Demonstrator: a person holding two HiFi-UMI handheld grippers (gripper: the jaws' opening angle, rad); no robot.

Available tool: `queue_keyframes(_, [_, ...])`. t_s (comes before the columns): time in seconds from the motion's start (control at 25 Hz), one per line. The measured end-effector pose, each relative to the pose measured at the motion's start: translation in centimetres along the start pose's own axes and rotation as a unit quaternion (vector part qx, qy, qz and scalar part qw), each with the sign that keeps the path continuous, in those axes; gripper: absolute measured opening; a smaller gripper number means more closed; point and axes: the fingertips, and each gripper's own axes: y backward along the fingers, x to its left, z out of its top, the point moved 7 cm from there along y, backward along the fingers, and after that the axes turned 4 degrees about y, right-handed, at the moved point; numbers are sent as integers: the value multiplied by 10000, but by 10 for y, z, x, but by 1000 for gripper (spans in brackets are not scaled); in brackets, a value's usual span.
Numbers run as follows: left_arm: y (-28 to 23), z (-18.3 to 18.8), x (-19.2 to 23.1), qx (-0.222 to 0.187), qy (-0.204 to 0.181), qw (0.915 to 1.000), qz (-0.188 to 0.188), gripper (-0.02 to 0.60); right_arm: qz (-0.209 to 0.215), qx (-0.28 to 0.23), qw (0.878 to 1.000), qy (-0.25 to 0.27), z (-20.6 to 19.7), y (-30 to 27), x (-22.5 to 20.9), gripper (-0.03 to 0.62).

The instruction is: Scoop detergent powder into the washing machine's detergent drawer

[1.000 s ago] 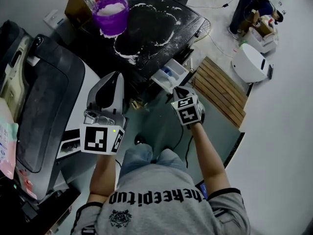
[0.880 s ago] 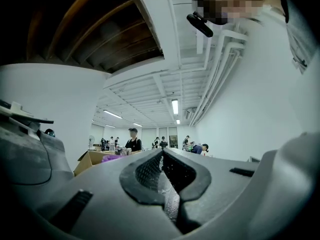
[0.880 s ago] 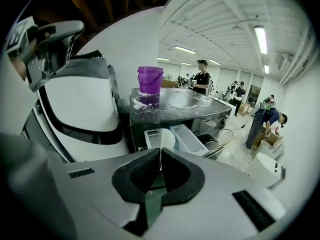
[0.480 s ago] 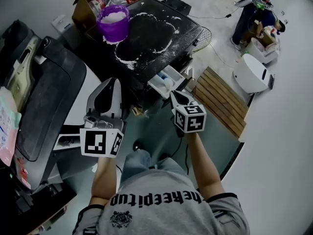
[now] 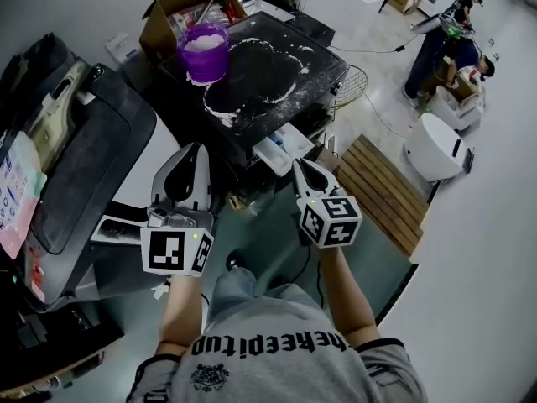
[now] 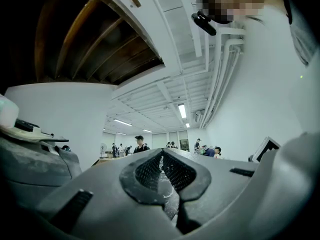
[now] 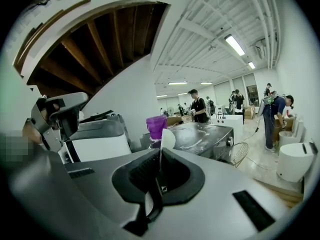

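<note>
well, in the head view the purple tub [image 5: 204, 50] sits at the far left corner of the washing machine [image 5: 277, 70] top. its detergent drawer [image 5: 281, 145] is pulled out at the near edge, with the right gripper [image 5: 299, 165] just beside it and the left gripper [image 5: 197, 152] further left. the left gripper view shows jaws together and empty, and the right gripper view shows jaws clamping a white scoop [image 7: 167, 139].

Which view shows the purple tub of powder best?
Head view: the purple tub sits open, white powder visible inside. Right gripper view catches its side partly behind the held scoop; left gripper view misses it.
</note>
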Motion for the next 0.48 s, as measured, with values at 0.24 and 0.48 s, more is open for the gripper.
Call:
queue_keyframes(0.24, [15,11,-15,-115,-57,9998,128,3,136,-564,9983,15,27,29,5,5])
queue_keyframes(0.48, [27,21,-32,-231,-93,9995,214,3,177,-994,9945,272,50,56,6,5])
